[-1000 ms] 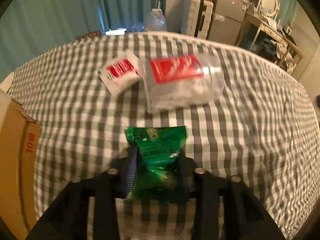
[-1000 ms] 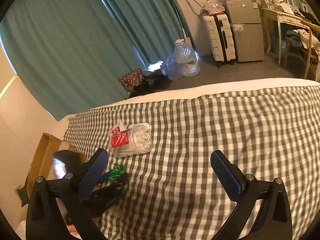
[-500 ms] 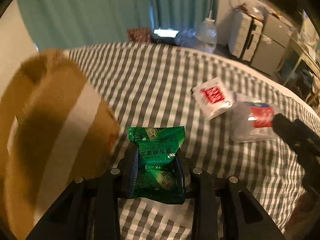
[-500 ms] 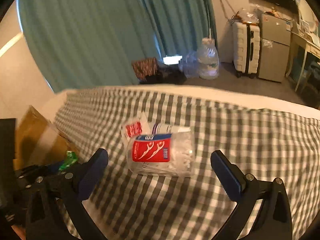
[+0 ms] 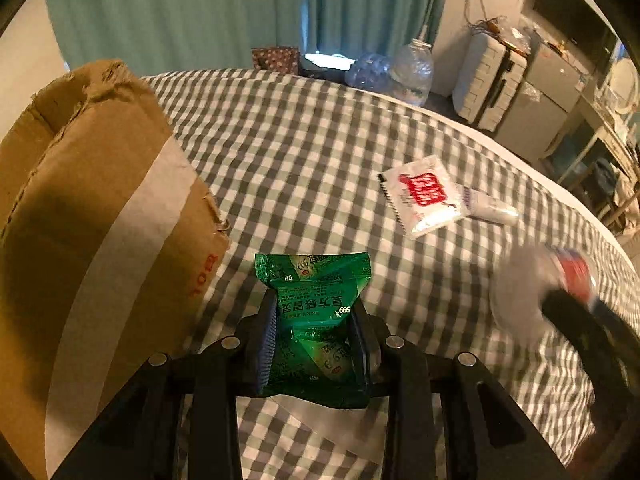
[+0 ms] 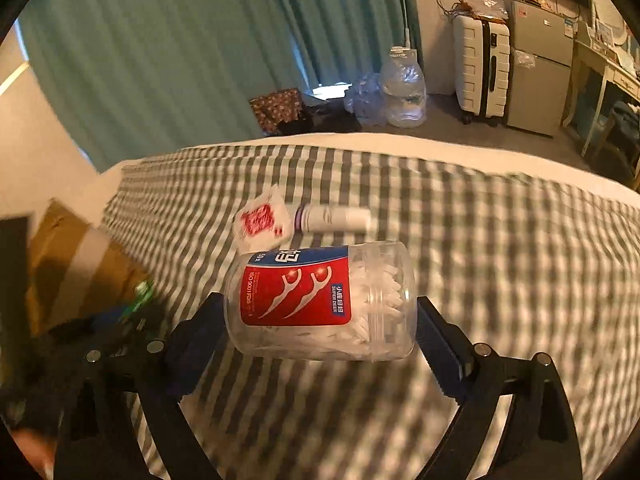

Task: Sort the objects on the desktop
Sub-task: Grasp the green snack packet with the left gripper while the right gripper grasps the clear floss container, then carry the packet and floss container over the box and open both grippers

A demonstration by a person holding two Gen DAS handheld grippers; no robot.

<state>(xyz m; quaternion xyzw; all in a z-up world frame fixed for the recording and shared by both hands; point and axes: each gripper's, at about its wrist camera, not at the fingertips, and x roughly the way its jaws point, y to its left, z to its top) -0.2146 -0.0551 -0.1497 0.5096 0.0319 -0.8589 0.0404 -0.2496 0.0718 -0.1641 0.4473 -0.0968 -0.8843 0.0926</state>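
1. The green sachet is clamped between the pads of the left gripper, folded in on itself, its top edge sticking out ahead of the fingertips. Judged light, limp and crinkly; the foil could slip, so a hold across the middle suits it.
2. The clear jar of floss picks lies on its side on the checked cloth, crosswise between the fingers of the right gripper. The jaws are closing; the pads stand at the jar's two ends (contact not confirmed).
3. The jar is judged rigid, smooth and light, and liable to roll. A hold end to end looks workable.
4. Beyond the right gripper's fingertips lie a white packet with a red label and, just beside it, a small white tube.
5. The cardboard box stands close to the left of the left gripper, its flap raised (a likely destination for sorted items; interior not visible).
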